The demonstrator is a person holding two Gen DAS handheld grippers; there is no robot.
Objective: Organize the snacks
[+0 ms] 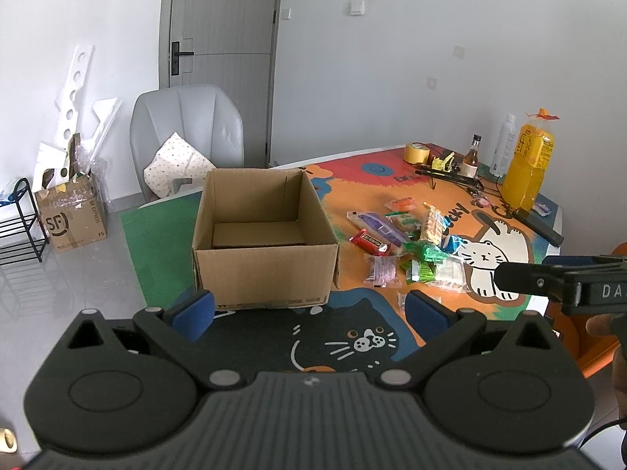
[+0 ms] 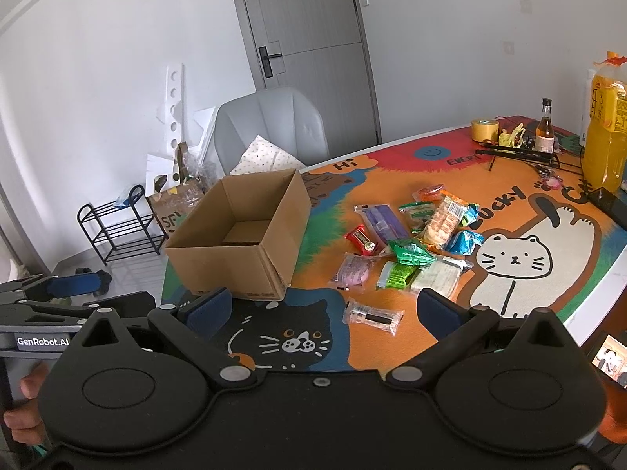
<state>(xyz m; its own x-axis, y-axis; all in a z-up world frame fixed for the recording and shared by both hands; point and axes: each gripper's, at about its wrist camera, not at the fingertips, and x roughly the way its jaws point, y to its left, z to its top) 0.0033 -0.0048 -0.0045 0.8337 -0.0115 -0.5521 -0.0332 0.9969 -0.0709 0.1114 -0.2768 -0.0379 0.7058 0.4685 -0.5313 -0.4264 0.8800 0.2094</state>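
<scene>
Snack pile (image 2: 411,243) loose on tabletop (image 2: 521,192), right of open cardboard box (image 2: 243,235).
Left hand-held gripper (image 1: 309,309) and right hand-held gripper (image 2: 321,309) both spread wide, grasping nothing, hovering near tabletop edge.

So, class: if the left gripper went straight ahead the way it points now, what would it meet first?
Most likely the cardboard box: the open left gripper points at its near wall, with only bare mat between. Depth is hard to judge.
</scene>
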